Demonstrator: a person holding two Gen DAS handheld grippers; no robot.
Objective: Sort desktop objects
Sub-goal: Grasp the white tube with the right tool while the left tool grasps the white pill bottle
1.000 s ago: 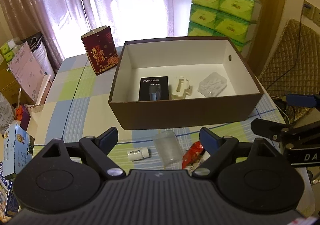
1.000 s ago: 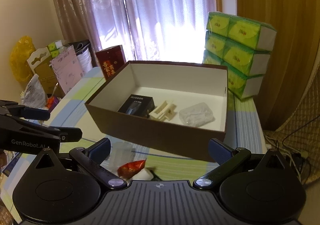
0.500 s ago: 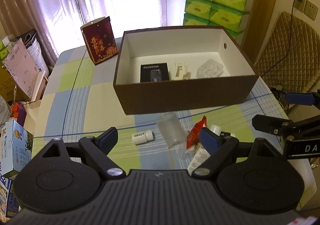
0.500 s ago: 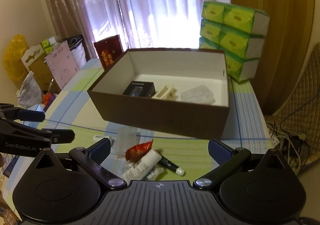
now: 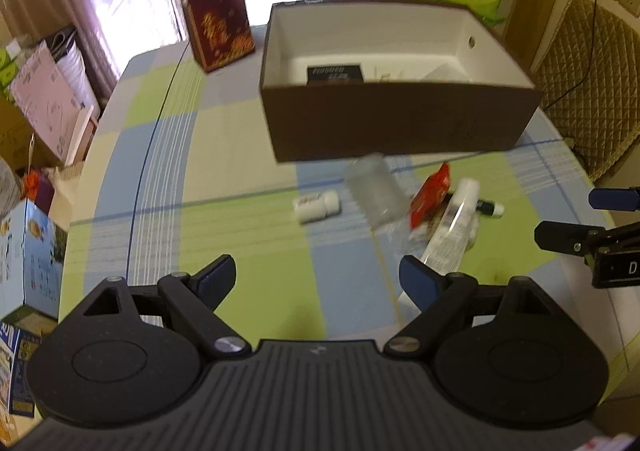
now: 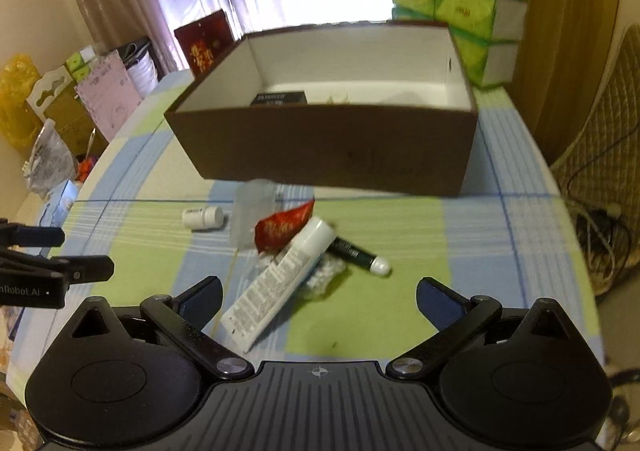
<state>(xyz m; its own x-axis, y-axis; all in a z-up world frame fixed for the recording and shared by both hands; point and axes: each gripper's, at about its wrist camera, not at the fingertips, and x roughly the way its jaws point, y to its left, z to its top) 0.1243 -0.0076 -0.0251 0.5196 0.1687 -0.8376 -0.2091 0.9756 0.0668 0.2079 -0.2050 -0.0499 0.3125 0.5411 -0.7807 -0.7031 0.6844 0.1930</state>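
Both grippers, left [image 5: 316, 277] and right [image 6: 319, 297], are hanging wide apart and empty above the table [image 6: 400, 303], while the tube [image 6: 280, 279], bottle [image 6: 203, 216] and cup [image 6: 253, 211] are lying just before the box [image 6: 328, 147].

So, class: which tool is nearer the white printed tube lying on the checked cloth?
Right. The right tool sits just behind the white printed tube; the left tool is off to its left.

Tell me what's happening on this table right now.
A person holds two grippers, left gripper and right gripper, both open and empty above the checked tablecloth. Loose items wait before the brown cardboard box: a white tube, red packet, small white bottle and black pen.
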